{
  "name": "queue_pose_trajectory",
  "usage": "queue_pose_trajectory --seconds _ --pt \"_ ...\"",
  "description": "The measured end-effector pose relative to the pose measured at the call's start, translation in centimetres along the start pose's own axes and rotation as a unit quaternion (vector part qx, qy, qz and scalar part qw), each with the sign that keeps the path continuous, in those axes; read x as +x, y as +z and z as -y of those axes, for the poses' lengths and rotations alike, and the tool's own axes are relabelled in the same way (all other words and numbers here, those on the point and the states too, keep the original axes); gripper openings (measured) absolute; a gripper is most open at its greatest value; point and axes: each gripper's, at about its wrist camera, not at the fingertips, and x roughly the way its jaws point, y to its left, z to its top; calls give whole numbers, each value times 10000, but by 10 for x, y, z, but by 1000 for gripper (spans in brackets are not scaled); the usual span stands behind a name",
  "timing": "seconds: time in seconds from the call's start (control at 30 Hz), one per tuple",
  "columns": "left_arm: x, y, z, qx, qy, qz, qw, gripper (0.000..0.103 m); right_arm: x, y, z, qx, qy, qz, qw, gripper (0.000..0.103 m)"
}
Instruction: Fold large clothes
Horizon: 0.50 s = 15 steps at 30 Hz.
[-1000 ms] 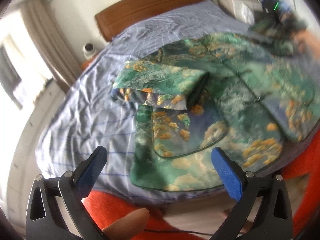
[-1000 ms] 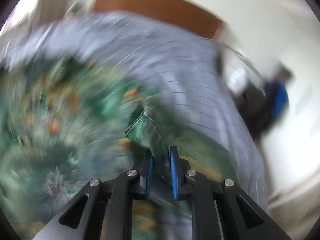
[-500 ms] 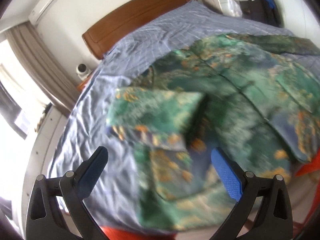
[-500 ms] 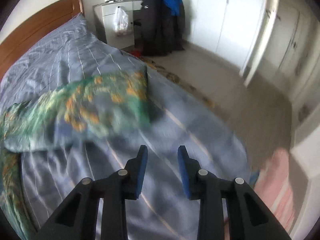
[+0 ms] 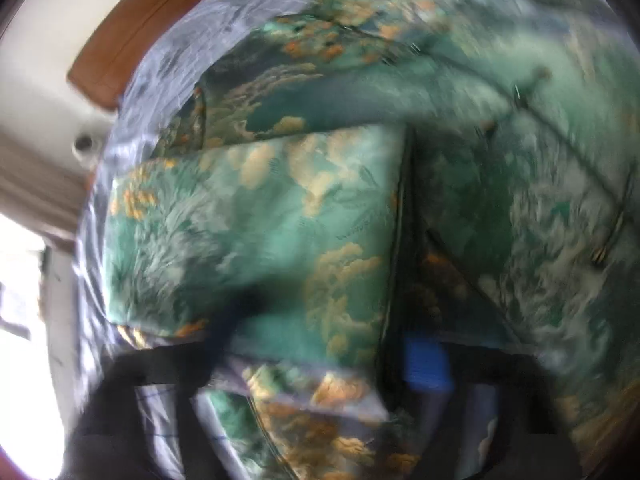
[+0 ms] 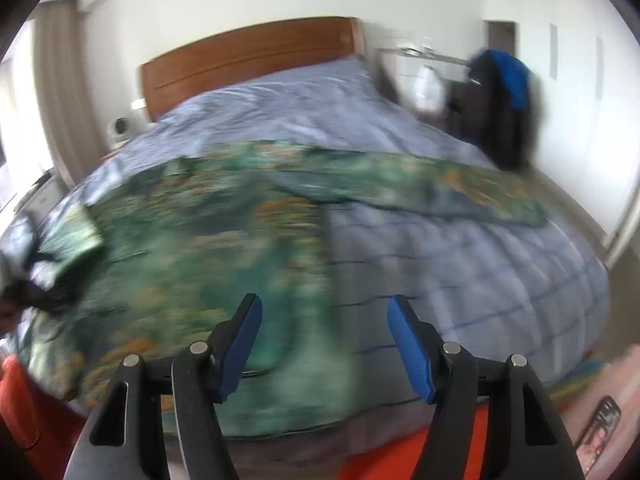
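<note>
- Garment (image 6: 192, 248) of green fabric with orange and cream cloud-like print lies spread on the grey-blue checked bed cover (image 6: 460, 264), in the left and middle of the right wrist view; one sleeve reaches to the right.
- Right gripper (image 6: 324, 348) has just been opening; nothing is between its blue ribbed pads.
- Left gripper (image 5: 320, 360) has just been closing around a folded sleeve (image 5: 260, 220); blur hides the contact.
- Wooden headboard (image 6: 248, 60) stands behind.

A bed (image 6: 460, 264) with a wooden headboard (image 6: 248, 58) was covered by a pale blue checked quilt (image 6: 320, 104), and directly on that quilt lay a large green garment (image 6: 192, 248) printed with orange and cream, one sleeve (image 6: 440, 184) stretched out sideways.
</note>
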Motion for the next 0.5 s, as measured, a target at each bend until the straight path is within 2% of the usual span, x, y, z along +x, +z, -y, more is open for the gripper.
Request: queue_pose_trajectory --seconds 0.03,0.07,0.17,0.23,0.33,0.4,0.5 --pt "-8 -2 -12 -277 -164 66 9995 21 -5 -1 -11 -161 62 72 9998 65" --pt "-20 -4 -28 -563 -273 208 9978 17 -13 -9 -18 -269 88 132 9995 65" --pt "-56 -23 -91 -1503 -174 626 9865 17 -27 -11 -38 -720 114 312 9968 65" --pt "-73 -45 -144 -2270 -67 778 9708 17 -29 -13 -44 -897 62 395 9952 65" --pt "-78 -92 -222 -3354 324 720 9388 18 -26 -14 -49 -869 30 402 9954 65" --pt "-71 -131 -270 -4040 682 542 9106 24 -22 -14 -49 -810 78 329 9961 65" --pt "-48 -190 -317 -4729 1530 -4 8677 52 -19 -17 -50 -729 211 191 9969 65"
